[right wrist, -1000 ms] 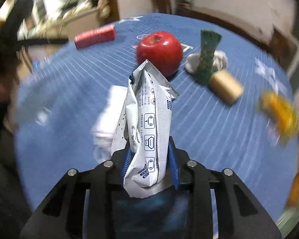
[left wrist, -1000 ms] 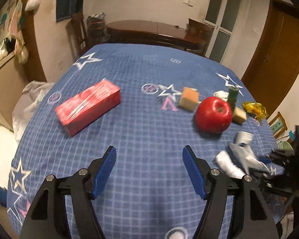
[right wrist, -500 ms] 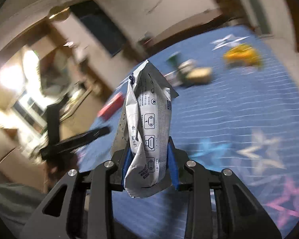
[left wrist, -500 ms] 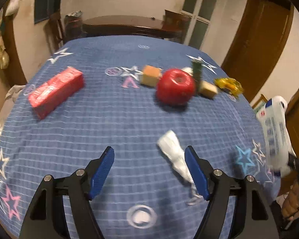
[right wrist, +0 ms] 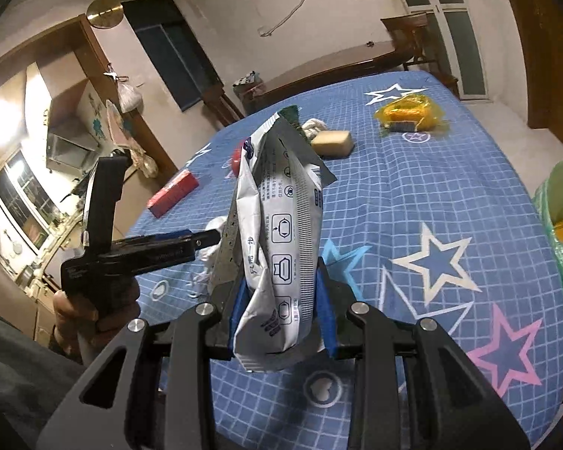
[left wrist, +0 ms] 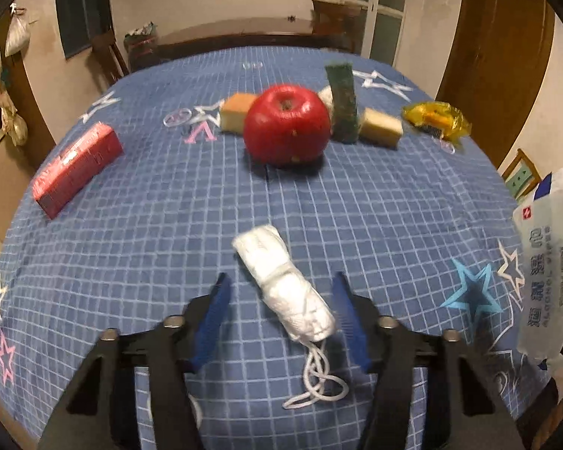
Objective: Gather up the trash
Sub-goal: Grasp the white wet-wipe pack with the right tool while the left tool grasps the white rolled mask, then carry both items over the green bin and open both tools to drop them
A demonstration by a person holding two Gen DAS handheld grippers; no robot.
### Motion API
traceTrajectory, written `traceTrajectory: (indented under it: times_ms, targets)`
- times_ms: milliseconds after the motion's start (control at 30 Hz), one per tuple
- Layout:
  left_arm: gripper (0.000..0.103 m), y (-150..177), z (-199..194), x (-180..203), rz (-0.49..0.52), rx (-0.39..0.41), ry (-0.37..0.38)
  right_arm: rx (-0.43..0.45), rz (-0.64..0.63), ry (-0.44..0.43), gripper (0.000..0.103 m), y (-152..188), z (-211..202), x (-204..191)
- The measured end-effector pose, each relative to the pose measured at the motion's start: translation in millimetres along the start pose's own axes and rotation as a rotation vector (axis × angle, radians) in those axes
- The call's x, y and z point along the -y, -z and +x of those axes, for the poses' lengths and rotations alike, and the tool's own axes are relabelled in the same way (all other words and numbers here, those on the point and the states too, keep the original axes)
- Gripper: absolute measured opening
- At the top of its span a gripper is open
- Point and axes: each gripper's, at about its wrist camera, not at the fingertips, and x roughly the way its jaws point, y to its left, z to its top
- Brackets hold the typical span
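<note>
A rolled white face mask point(left wrist: 285, 285) with loose ear loops lies on the blue star-print tablecloth point(left wrist: 169, 225). It sits between the blue pads of my left gripper point(left wrist: 283, 311). The jaws are closing and the pads do not press it. In the right wrist view the left gripper point(right wrist: 210, 239) comes in from the left, held by a hand, low over the mask point(right wrist: 216, 225). My right gripper point(right wrist: 281, 315) is shut on a grey and white wet-wipe packet point(right wrist: 277, 247), held upright above the table's near right part. The same packet point(left wrist: 548, 262) shows at the right edge of the left wrist view.
A red apple point(left wrist: 287, 123), a red box point(left wrist: 75, 167), two yellow sponges point(left wrist: 379, 131), a green scouring pad point(left wrist: 343, 101) and a yellow wrapper point(left wrist: 435, 122) lie farther back on the table. A green trash bag point(right wrist: 559, 225) hangs at the table's right edge.
My left gripper moved forward and down over the mask, and its jaws narrowed around it. My right gripper swung the packet away from the table's middle toward the right side.
</note>
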Motion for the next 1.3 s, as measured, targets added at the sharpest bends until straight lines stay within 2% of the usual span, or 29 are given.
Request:
traceTrajectory:
  times_ms: [100, 233, 600, 833, 1033, 1300]
  targets:
    - [0.039, 2.9, 8.9, 2.8, -0.007, -0.027, 0.026, 0.006, -0.007, 0.033, 0.031, -0.4, 1.9, 0.6]
    - [0.030, 4.0, 6.1, 1.9, -0.008, -0.006, 0.024, 0.012, -0.024, 0.051, 0.031, 0.2, 3.7, -1.3]
    - [0.030, -3.2, -32.9, 5.7, 0.038, 0.153, -0.097, 0.027, -0.156, 0.134, 0.031, -5.3, 17.7, -30.4]
    - [0.030, -13.8, -51.8, 33.9, 0.111, 0.252, -0.137, 0.061, -0.165, 0.162, 0.030, -10.9, 10.0, -29.5]
    - [0.030, -35.3, -69.0, 77.3, 0.184, 0.336, -0.095, 0.143, -0.171, 0.235, 0.030, -28.8, -22.8, -17.5]
    - [0.030, -62.5, -96.7, 157.5, 0.291, 0.442, 0.005, 0.262, -0.160, 0.397, 0.030, -49.2, -84.3, 10.4]
